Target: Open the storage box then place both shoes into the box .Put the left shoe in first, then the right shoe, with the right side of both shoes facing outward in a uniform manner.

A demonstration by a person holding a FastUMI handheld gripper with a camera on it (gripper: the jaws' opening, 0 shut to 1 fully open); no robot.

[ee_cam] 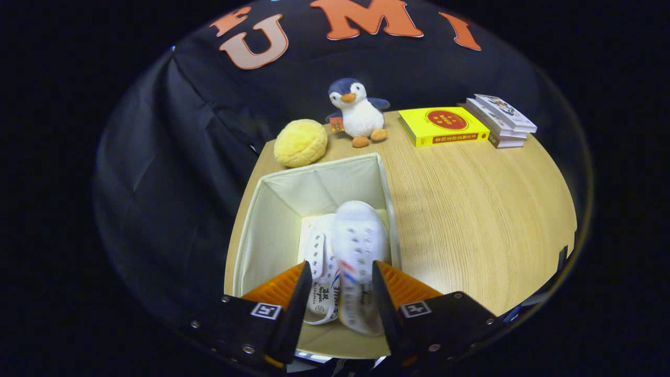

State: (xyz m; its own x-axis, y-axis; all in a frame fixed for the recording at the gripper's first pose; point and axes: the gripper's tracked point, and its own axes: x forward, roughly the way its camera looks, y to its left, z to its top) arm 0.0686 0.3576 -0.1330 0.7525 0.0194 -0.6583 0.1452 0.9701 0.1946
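Note:
The cream fabric storage box (272, 209) stands open on the wooden table, with no lid over it. Two white shoes lie inside, toes pointing away from me. The left-hand shoe (317, 251) rests on the box floor. The right-hand shoe (360, 241) sits higher against the box's right wall, and its heel end is blurred. My gripper (341, 293) hovers over the near end of the box, fingers parted. Both shoes' heels show between the fingers. The right finger is at the right-hand shoe's side, and the left finger stands apart from that shoe.
Beyond the box sit a yellow plush ball (300, 142) and a plush penguin (358, 112). A yellow book (443, 125) and a stack of books (502, 120) lie at the far right. Bare wooden table (471, 220) stretches to the right of the box.

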